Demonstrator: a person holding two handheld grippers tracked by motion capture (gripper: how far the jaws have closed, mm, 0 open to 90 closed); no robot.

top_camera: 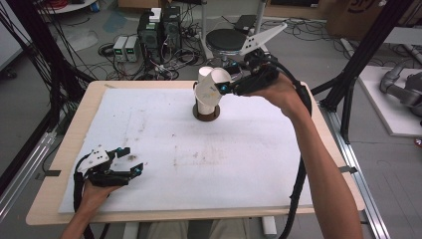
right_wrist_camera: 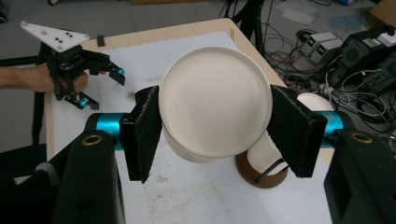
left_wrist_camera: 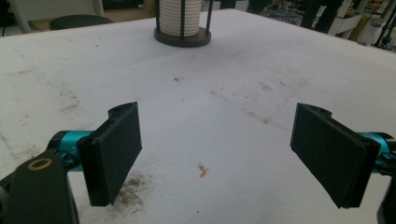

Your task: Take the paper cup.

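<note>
White cup; black tongs pads; dark brown holder base.

Even, soft indoor light falls from above, leaving only faint shadows on the white mat. The high view is fairly sharp, a little grainy. In the left gripper view the mat glares pale and the far background washes out. The right gripper view blurs slightly at its dark lower corners.
</note>
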